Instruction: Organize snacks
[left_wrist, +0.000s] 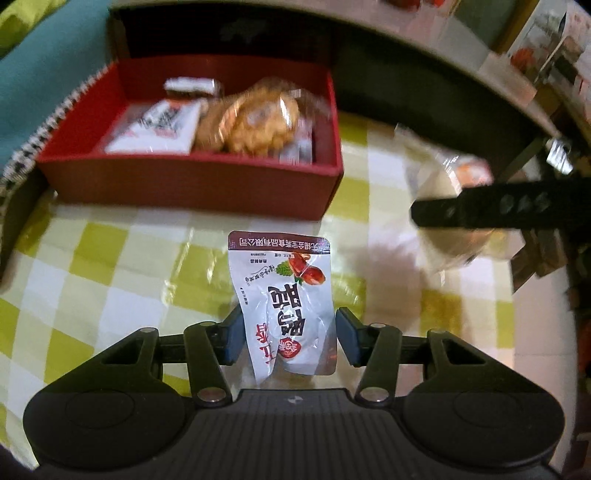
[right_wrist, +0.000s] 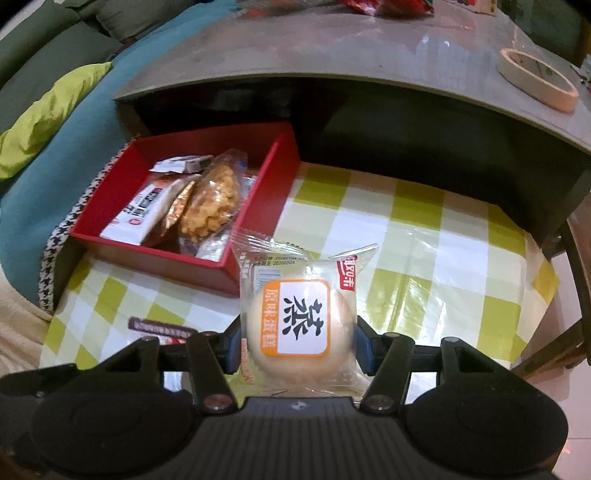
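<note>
Left hand-held gripper (left_wrist: 290, 338) is clamped on a white pouch (left_wrist: 286, 295) printed with red meat, lifted off the checked desk (left_wrist: 110, 258) just in front of the red box (left_wrist: 192, 184). Right hand-held gripper (right_wrist: 299, 341) is grasping a round wrapped cake (right_wrist: 299, 328) — also short of the box. Inside already: crackers (right_wrist: 212, 205) and white packets. Two snacks left — nearly done, I'd say.

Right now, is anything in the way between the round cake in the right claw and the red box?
Nothing visible blocks it. The wrapped cake sits in the right claw, right beside the red box, whose top is open.
</note>
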